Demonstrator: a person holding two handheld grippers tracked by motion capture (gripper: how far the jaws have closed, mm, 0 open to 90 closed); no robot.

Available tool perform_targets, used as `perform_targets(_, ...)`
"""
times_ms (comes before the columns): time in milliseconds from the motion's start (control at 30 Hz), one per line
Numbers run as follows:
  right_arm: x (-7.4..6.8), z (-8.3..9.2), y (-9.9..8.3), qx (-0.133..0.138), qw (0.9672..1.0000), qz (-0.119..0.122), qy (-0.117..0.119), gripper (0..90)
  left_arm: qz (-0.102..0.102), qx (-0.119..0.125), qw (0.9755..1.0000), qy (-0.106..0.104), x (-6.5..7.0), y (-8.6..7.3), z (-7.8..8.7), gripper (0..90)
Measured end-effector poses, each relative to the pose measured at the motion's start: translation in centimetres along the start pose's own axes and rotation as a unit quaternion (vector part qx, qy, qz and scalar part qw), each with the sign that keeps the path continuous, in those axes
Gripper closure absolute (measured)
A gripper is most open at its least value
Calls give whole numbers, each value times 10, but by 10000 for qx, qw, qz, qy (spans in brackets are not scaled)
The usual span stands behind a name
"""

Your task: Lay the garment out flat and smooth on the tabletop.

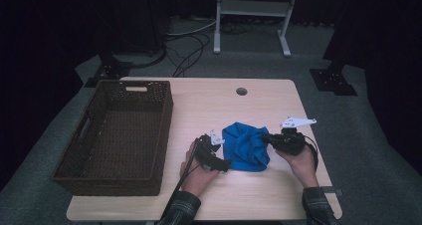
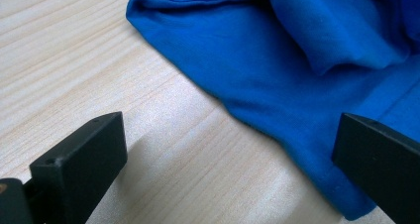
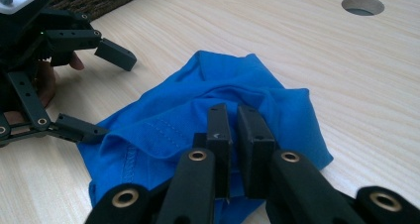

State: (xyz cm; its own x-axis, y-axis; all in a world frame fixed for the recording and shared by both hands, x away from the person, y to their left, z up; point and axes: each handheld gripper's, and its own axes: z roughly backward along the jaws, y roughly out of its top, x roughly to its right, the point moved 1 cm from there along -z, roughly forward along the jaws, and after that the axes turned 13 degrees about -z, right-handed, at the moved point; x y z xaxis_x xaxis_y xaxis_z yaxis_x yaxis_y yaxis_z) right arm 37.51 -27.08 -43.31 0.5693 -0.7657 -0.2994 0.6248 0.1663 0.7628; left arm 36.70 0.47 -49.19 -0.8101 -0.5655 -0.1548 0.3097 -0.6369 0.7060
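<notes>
Blue cloth (image 1: 245,146) lies crumpled on the table (image 1: 199,105), right of centre, near the front edge & well apart from the brown wicker basket (image 1: 117,135) at left. Fabric is bright blue, soft knit, bunched in folds w/ a stitched hem showing. Left tool (image 2: 228,159) has jaws spread wide, one over bare wood, other over the cloth's edge. Right tool (image 3: 240,130) is pinched nearly closed on a fold atop the cloth.

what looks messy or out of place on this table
Only the blue cloth: it lies crumpled in a bunched heap on the table instead of flat or in the wicker basket. Nothing looks spilled or damaged.
</notes>
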Motion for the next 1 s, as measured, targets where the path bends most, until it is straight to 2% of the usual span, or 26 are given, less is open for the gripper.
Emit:
perform_targets(500,10,16,-9,98,9998,-165,-90,845,-4,-2,10000,0,0,0,0,4)
perform_targets(1000,15,32,-17,176,9993,-256,-221,845,-7,-2,10000,1,0,0,0,4)
